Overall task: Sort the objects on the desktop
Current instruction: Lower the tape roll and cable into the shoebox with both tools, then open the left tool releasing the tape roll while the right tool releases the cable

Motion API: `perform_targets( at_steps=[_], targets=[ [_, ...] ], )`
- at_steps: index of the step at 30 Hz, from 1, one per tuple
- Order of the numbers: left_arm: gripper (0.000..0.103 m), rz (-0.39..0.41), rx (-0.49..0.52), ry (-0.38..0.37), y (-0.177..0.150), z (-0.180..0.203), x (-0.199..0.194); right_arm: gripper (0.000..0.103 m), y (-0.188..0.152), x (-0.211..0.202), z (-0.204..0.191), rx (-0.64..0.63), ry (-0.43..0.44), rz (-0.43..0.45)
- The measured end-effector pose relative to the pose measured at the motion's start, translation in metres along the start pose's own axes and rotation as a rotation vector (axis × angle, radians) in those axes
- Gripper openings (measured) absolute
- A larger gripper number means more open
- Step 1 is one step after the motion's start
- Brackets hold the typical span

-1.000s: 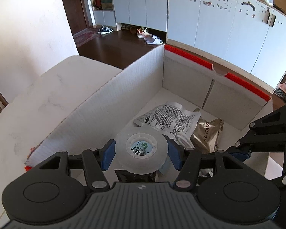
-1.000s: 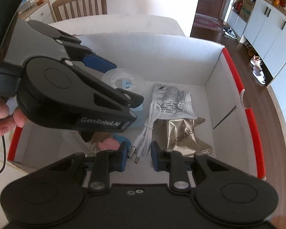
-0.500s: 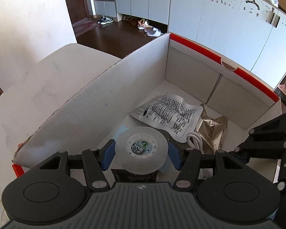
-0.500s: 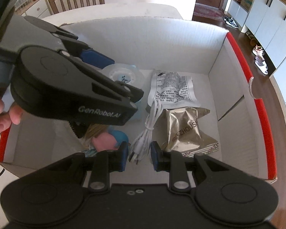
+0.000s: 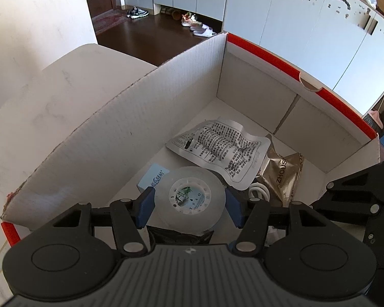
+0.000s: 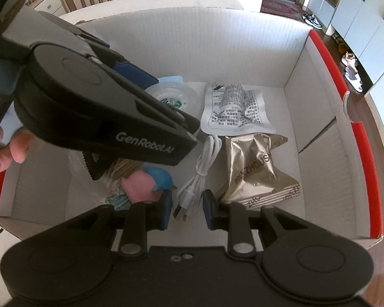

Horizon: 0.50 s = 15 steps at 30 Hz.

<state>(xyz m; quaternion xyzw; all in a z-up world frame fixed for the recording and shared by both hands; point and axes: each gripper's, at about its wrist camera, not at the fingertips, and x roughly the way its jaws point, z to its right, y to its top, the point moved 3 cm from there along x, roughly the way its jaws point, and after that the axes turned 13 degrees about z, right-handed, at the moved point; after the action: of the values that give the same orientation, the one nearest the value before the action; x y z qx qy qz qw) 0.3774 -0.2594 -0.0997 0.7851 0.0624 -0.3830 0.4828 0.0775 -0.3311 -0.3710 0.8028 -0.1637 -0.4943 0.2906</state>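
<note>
Tape roll [image 5: 189,196] sits clamped in the left gripper [image 5: 189,204] above the box [image 5: 130,128] floor; lower it, then release, while the right gripper [image 6: 185,208] hangs half-open, empty.

- The left gripper [image 6: 151,117] carries "GenRobot.AI" in pale letters along its black side, read in the right wrist view.
- The gold foil pouch [image 6: 256,168] shows dark capitals, partly creased: "…ZHOUS…" is legible.
- The tape roll [image 5: 189,197] has a round hub label reading "T S A O" beneath a larger character that cannot be made out.
- The silver sachet [image 5: 222,151] is covered in dense small print, too fine to read.
- The pale blue card [image 5: 153,176] bears script lettering, too blurred to read.
</note>
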Motion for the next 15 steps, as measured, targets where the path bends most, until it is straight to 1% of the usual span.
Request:
perform_targets(
  at_steps=[10, 15],
  targets=[
    [0.058, -0.029, -0.019, 0.001, -0.001, -0.002, 0.003, 0.032, 0.003, -0.009, 0.005, 0.027, -0.013, 0.030],
    [0.060, -0.052, -0.050, -0.003, -0.002, -0.006, 0.005, 0.041, 0.005, -0.020, 0.010, 0.045, -0.005, 0.057]
  ],
)
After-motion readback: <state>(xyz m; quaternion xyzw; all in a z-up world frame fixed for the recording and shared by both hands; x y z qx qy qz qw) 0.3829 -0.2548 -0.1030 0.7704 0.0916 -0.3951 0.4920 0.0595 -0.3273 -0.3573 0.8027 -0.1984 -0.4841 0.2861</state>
